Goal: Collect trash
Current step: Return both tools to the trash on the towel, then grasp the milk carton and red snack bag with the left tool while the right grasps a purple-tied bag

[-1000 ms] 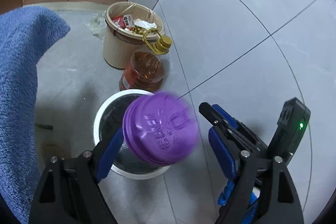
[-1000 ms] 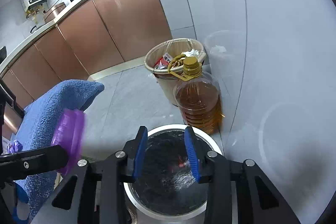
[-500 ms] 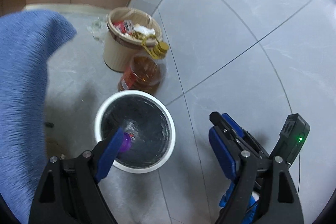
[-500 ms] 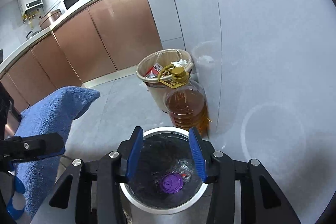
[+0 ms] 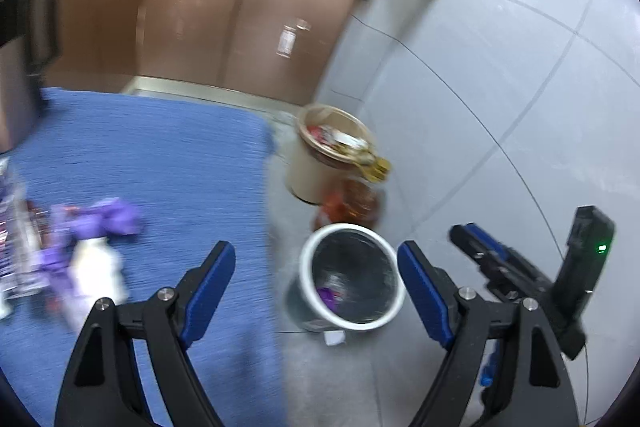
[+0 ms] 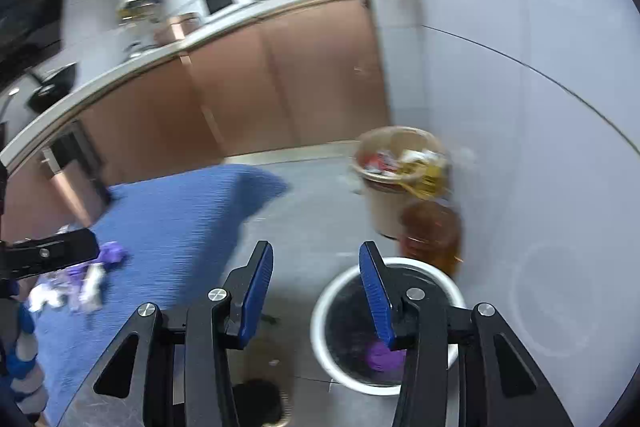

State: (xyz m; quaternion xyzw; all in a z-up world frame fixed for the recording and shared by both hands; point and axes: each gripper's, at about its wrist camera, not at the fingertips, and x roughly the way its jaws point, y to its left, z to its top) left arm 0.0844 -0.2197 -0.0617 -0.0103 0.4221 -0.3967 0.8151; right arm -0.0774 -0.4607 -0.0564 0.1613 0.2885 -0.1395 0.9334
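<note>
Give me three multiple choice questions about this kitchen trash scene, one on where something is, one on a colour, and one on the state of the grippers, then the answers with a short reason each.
1. Where is the purple lid?
A. On the blue towel
B. Inside the white-rimmed bin
C. In the left gripper

2. What colour is the towel?
A. Blue
B. Green
C. Red

3. How is the left gripper?
A. Shut on the lid
B. Shut on the oil bottle
C. Open and empty

Answers:
1. B, the lid lies at the bottom of the white-rimmed bin, seen in both views.
2. A, the cloth across the left of both views is blue.
3. C, its blue pads stand wide apart with nothing between them.
</note>
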